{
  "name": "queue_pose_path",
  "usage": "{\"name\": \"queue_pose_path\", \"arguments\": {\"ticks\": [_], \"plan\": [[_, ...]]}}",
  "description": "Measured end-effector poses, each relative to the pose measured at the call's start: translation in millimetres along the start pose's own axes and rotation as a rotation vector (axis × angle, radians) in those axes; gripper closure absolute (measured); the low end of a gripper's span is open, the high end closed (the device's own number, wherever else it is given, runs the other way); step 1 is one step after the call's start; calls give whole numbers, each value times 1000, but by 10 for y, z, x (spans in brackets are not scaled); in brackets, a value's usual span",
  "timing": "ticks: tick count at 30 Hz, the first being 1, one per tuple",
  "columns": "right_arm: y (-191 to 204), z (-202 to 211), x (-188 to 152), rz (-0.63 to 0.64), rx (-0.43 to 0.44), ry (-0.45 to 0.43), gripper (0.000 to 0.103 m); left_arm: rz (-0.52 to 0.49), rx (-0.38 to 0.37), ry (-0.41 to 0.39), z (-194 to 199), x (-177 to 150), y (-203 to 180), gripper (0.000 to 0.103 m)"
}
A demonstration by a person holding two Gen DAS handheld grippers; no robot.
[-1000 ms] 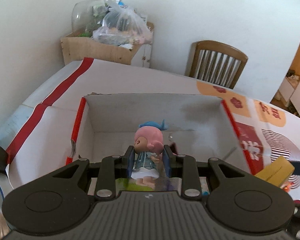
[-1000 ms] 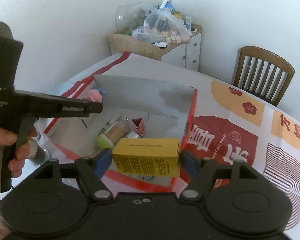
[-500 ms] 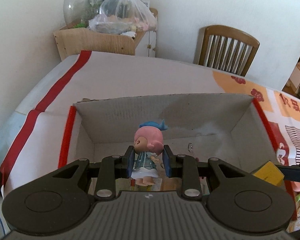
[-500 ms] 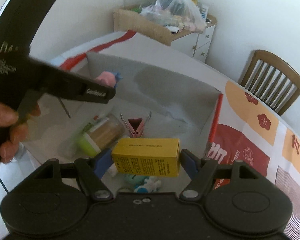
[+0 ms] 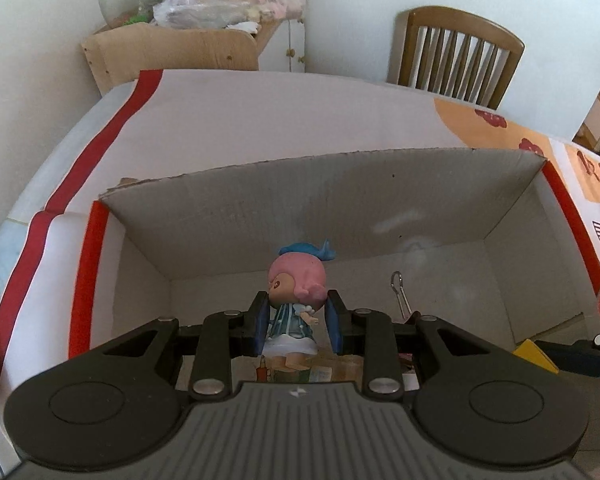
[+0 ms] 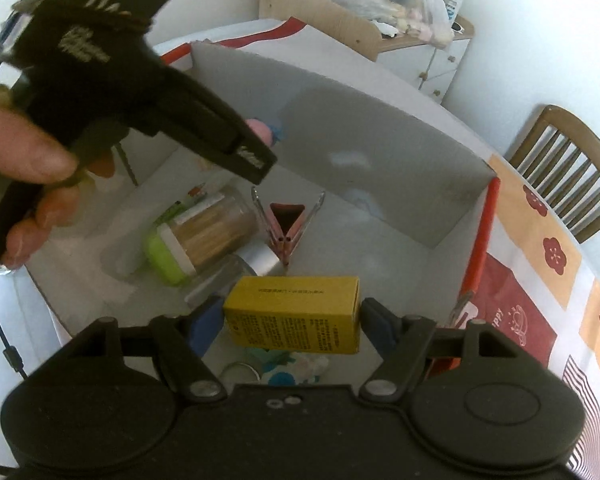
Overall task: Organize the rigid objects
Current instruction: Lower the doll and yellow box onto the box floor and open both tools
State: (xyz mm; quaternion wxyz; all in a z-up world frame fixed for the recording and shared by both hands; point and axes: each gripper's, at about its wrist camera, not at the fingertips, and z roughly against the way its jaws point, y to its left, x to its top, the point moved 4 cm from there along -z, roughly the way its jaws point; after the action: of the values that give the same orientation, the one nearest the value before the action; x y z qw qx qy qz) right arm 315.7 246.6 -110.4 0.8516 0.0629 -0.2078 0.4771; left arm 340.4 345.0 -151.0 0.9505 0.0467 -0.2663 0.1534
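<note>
My left gripper [image 5: 298,326] is shut on a small doll [image 5: 296,300] with a pink head, blue hat and blue dress, held upright over the open cardboard box [image 5: 320,196]. My right gripper [image 6: 292,320] is shut on a yellow carton [image 6: 294,316], gripped by its two ends above the near part of the same box [image 6: 380,128]. In the right wrist view the left gripper's black body [image 6: 140,92] and a person's hand [image 6: 24,168] cross the upper left, with the doll's head [image 6: 258,128] just showing behind.
In the box lie a jar of toothpicks with a green lid [image 6: 204,236], a pink binder clip [image 6: 286,228], a silver-capped glass jar [image 6: 240,268] and a small blue-white toy [image 6: 288,372]. A wooden chair [image 5: 456,56] and a cluttered cabinet [image 5: 188,40] stand beyond the table.
Both grippers have come forward and down over the box with their loads still held. The box interior now fills more of both views, and the right view has tilted downward.
</note>
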Motion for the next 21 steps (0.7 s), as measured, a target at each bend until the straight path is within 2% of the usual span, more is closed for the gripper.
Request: {"name": "queue_pose_path", "arguments": {"ticks": [12, 21], "plan": [[-27, -76, 27, -25, -20, 20, 29, -13, -2, 88, -232, 11, -14, 74], [-70, -77, 38, -49, -32, 24, 27, -5, 2, 108, -291, 4, -15, 74]]}}
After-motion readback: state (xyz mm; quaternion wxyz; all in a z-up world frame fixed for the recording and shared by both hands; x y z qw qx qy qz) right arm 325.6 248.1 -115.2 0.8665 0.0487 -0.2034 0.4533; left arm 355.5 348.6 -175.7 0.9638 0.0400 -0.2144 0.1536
